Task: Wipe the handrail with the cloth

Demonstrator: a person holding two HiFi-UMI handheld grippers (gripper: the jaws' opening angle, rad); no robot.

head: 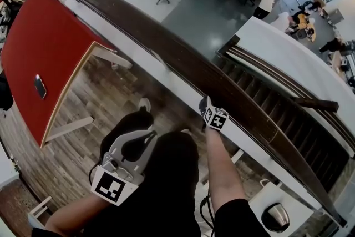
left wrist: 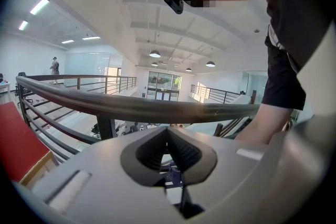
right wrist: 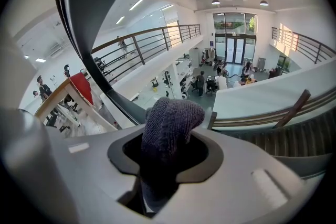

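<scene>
Handrail (head: 138, 24): top bare and open up-left of the right claw (head: 206, 105).
Past rail: open drop.
Red desk (head: 44, 47): crowds the rail's far-left stretch.

The handrail (head: 138, 22) is dark brown, broad and smooth, and runs diagonally from upper left to lower right in the head view. The cloth (right wrist: 170, 115) is dark grey knit, bunched and clamped between the jaws of the right gripper (head: 205, 104). Its folded end protrudes forward at the handrail's near edge.
</scene>
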